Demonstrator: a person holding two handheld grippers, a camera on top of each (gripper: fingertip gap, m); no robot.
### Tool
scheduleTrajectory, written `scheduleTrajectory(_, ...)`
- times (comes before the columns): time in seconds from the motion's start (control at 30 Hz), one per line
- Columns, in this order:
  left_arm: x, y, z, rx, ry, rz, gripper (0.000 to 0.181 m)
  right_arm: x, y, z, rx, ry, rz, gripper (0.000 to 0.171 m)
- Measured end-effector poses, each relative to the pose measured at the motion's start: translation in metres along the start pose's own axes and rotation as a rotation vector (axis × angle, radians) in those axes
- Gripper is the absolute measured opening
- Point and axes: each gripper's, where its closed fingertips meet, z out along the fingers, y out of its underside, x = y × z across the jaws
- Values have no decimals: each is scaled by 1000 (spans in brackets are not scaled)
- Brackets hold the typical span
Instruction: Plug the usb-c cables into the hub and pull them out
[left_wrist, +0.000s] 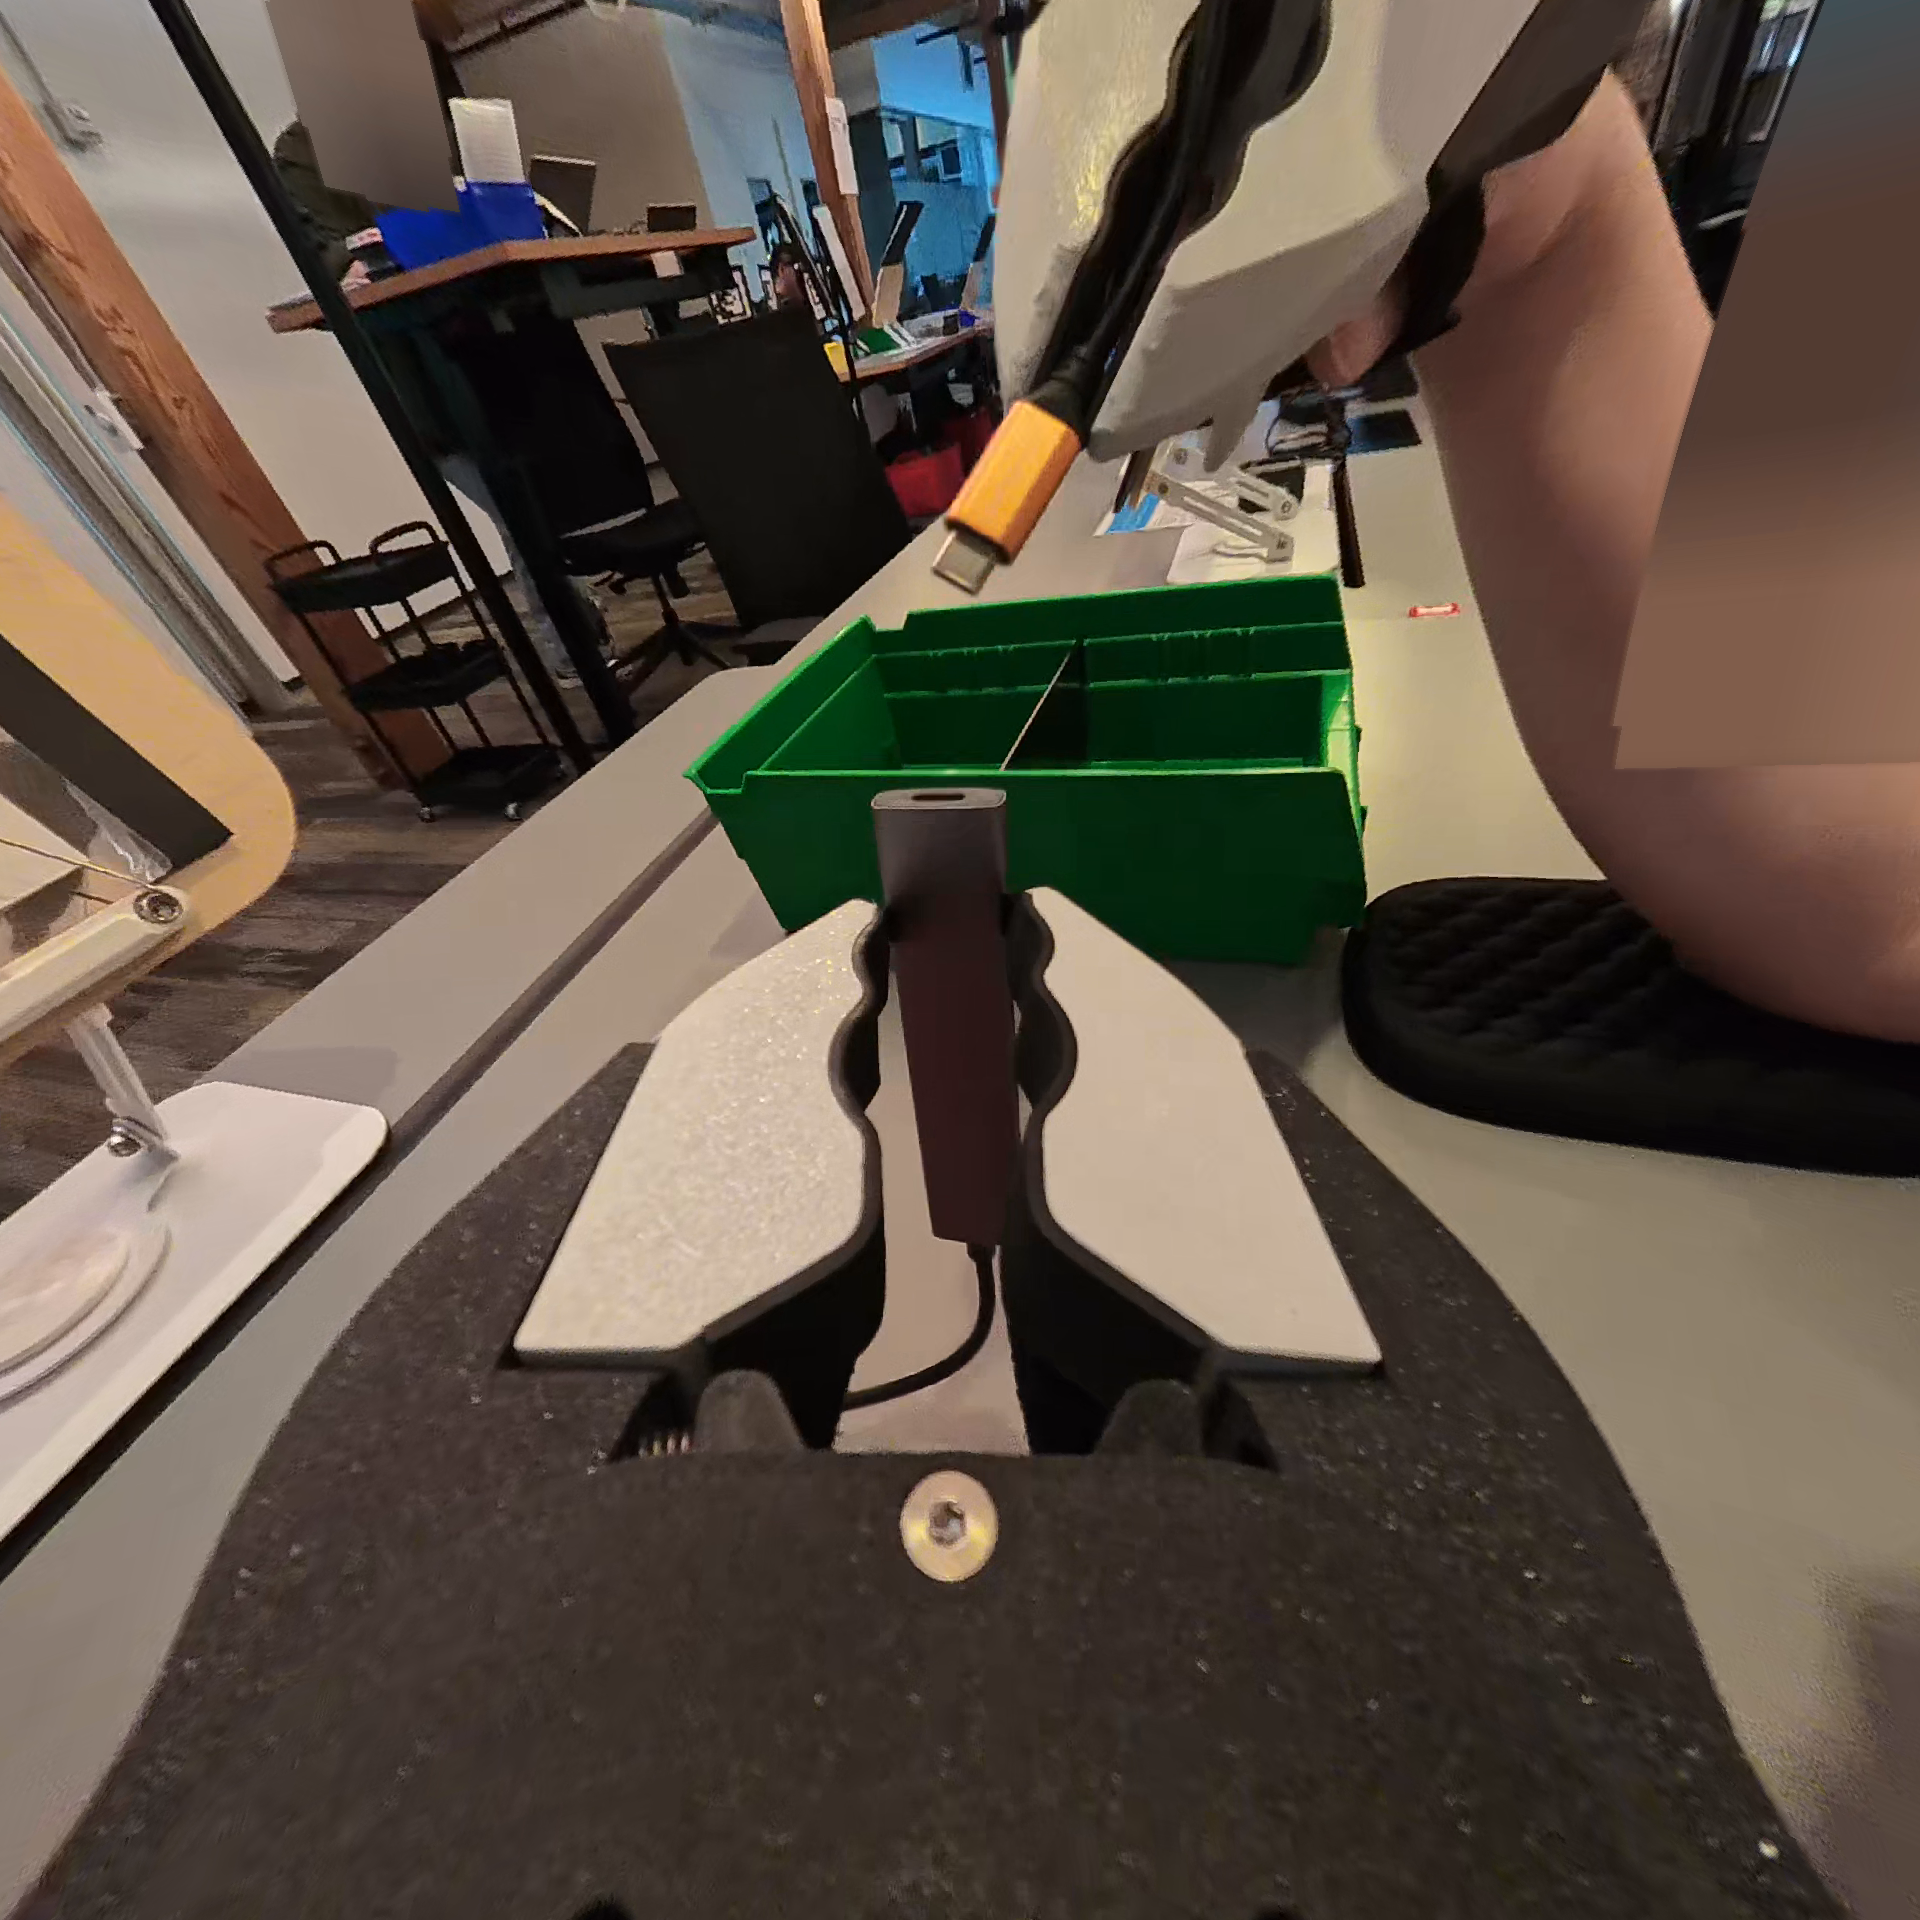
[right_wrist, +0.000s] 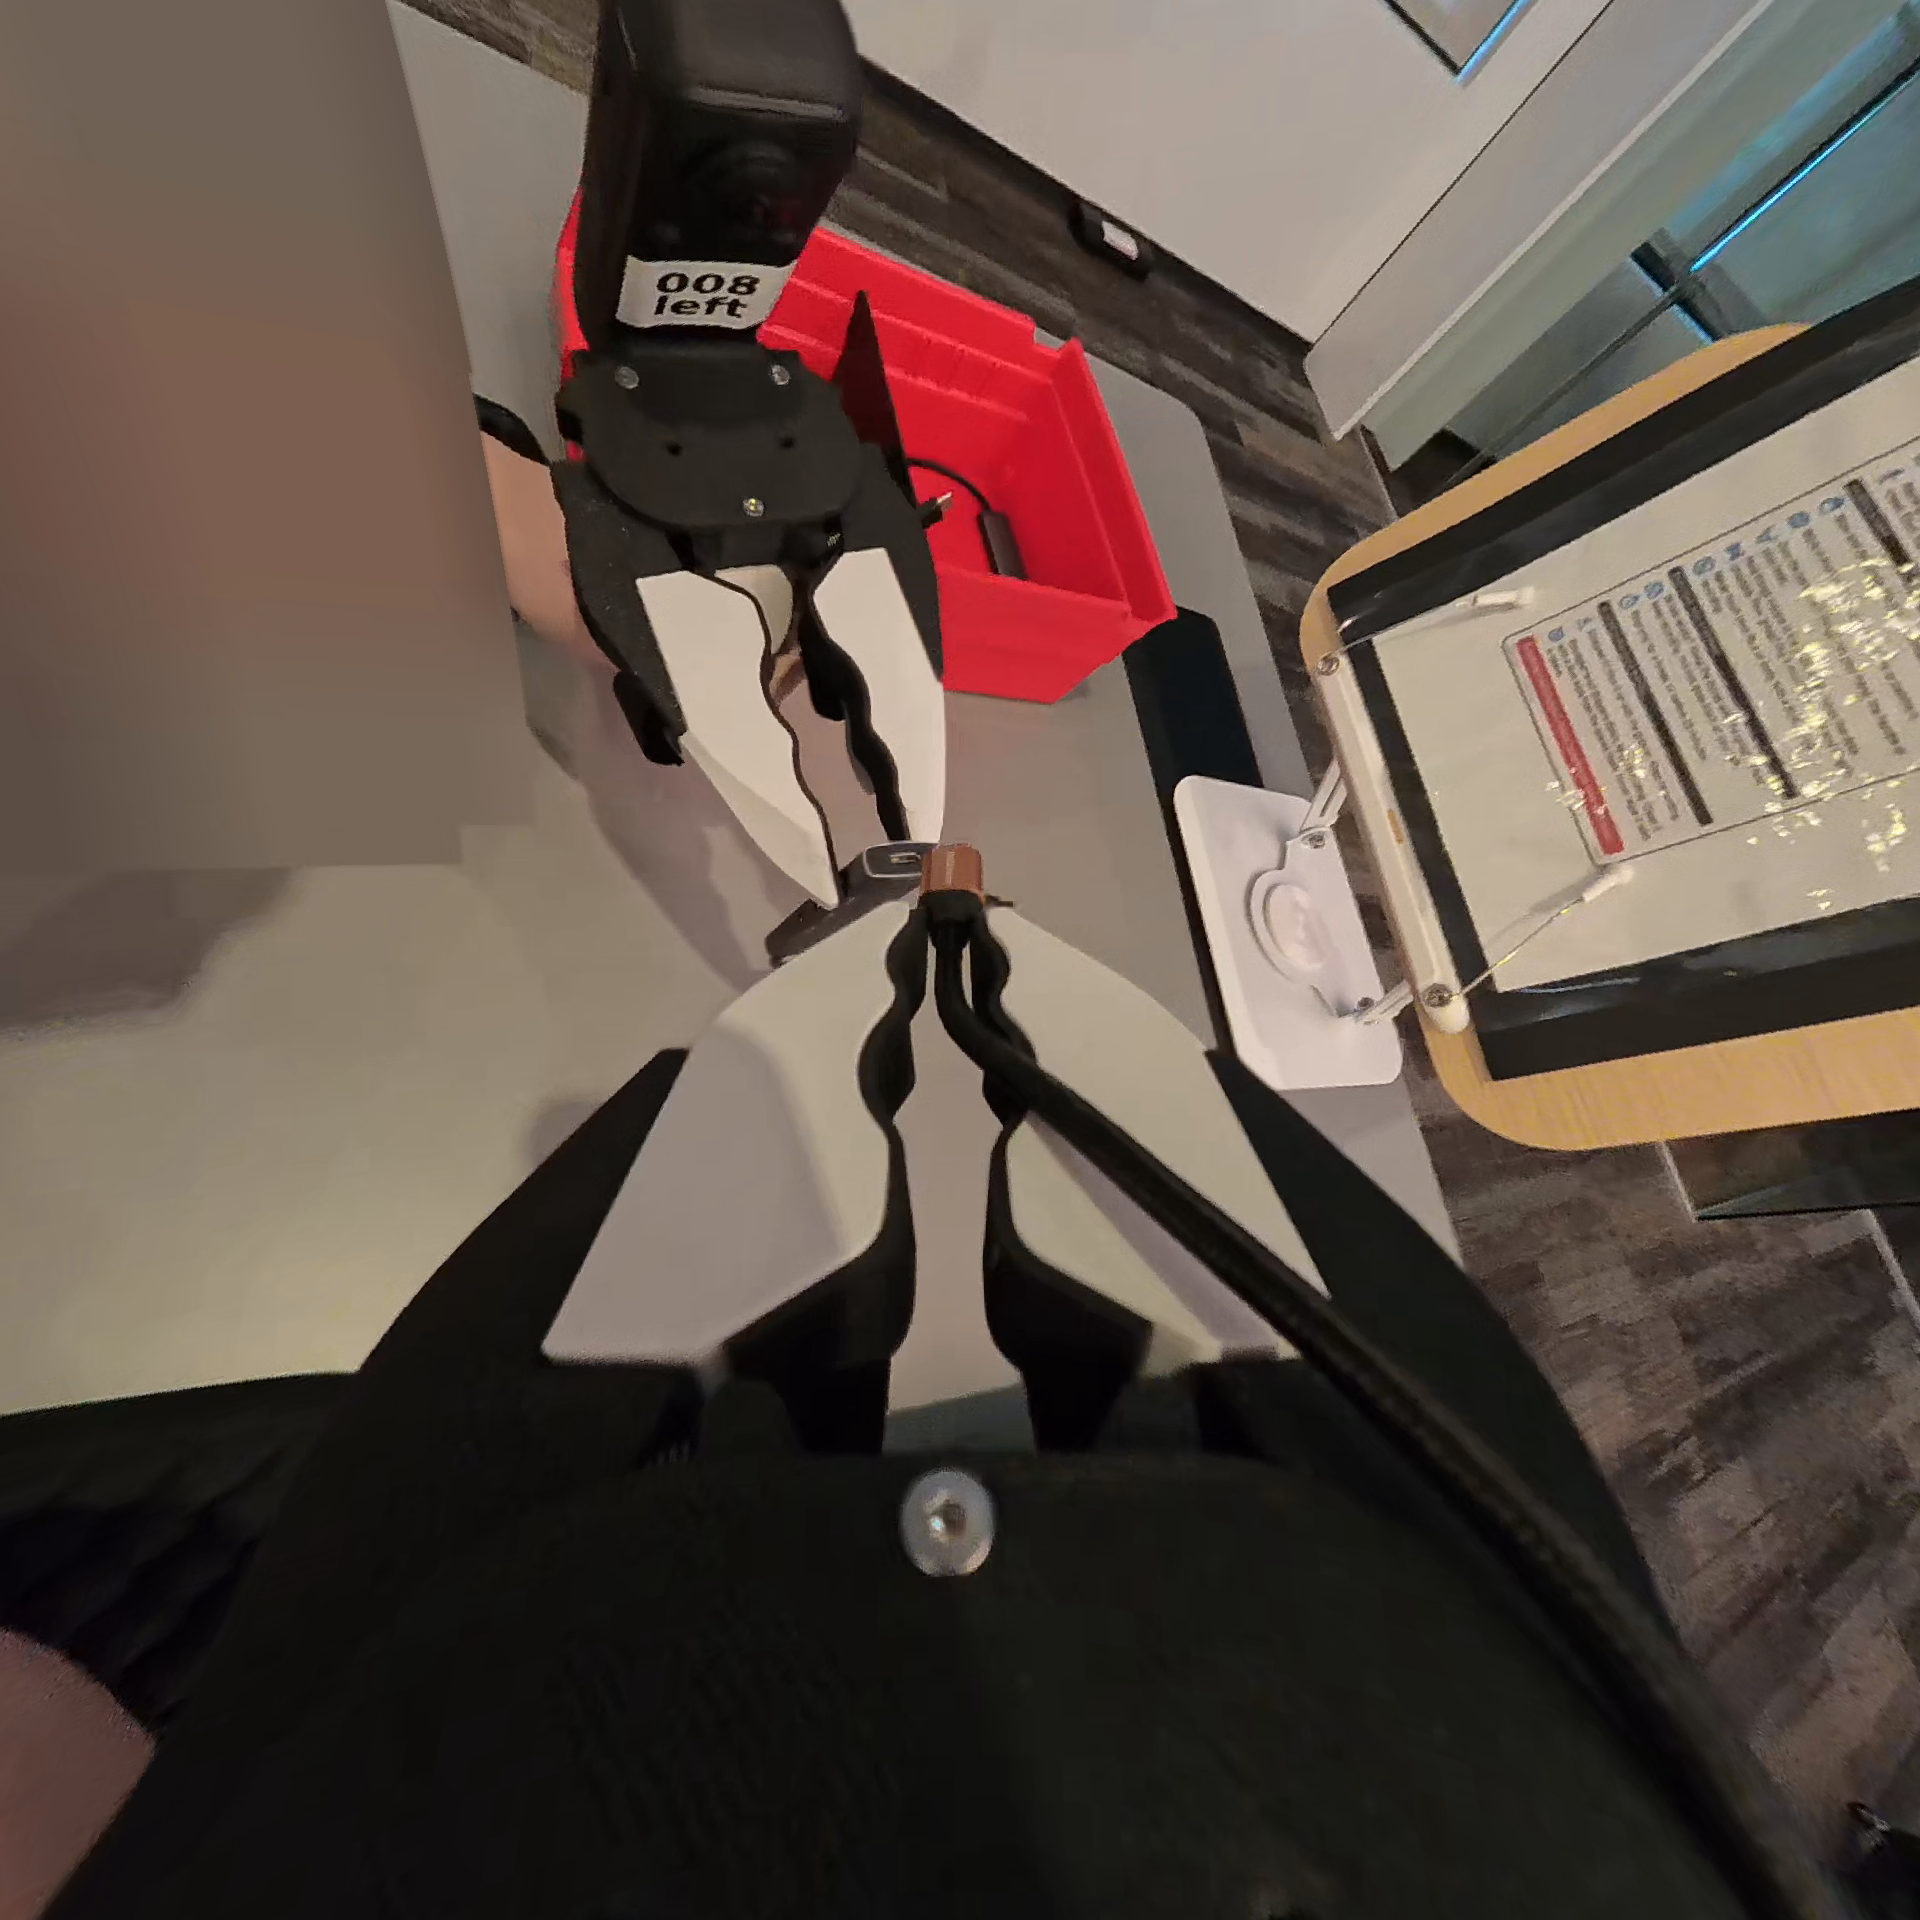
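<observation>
My left gripper (left_wrist: 945, 925) is shut on a dark slim hub (left_wrist: 951, 997), which points away from me with its port end up; its thin black cable (left_wrist: 935, 1351) trails back between the fingers. My right gripper (right_wrist: 951, 914) is shut on a black cable with an orange USB-C plug (right_wrist: 954, 871). In the left wrist view the plug (left_wrist: 1008, 488) hangs in the air above and beyond the hub, apart from it, tip slanting down-left. In the right wrist view the hub's end (right_wrist: 888, 862) sits just left of the plug, and the left gripper (right_wrist: 883, 842) holds it.
A green divided bin (left_wrist: 1039, 842) stands on the grey table right behind the hub. A black mesh pad (left_wrist: 1621, 1029) lies at right under a person's forearm (left_wrist: 1662, 727). A red bin (right_wrist: 997, 499) holds another cable. A white stand base (right_wrist: 1288, 935) carries a framed sheet. About 8 cm separates my left fingertips from my right.
</observation>
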Motion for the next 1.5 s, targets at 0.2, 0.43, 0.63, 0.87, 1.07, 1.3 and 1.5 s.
scheduleTrajectory(0.2,15,5,7,-23,12,154,21,-18,20,2,-118,-137,143,8)
scheduleTrajectory(0.43,38,19,20,-78,96,226,21,-38,32,0,-275,-191,183,8)
scheduleTrajectory(0.63,49,24,25,-92,120,254,21,-50,38,-9,-411,-151,182,8)
scheduleTrajectory(0.87,53,27,28,-92,139,262,21,-56,44,-3,-509,-145,145,9)
scheduleTrajectory(1.07,55,27,28,-90,144,269,21,-59,45,0,-523,-160,136,9)
scheduleTrajectory(1.3,58,27,28,-86,162,273,21,-61,47,-2,-529,-167,128,9)
scheduleTrajectory(1.5,60,27,28,-81,165,278,21,-62,48,-3,-535,-170,127,9)
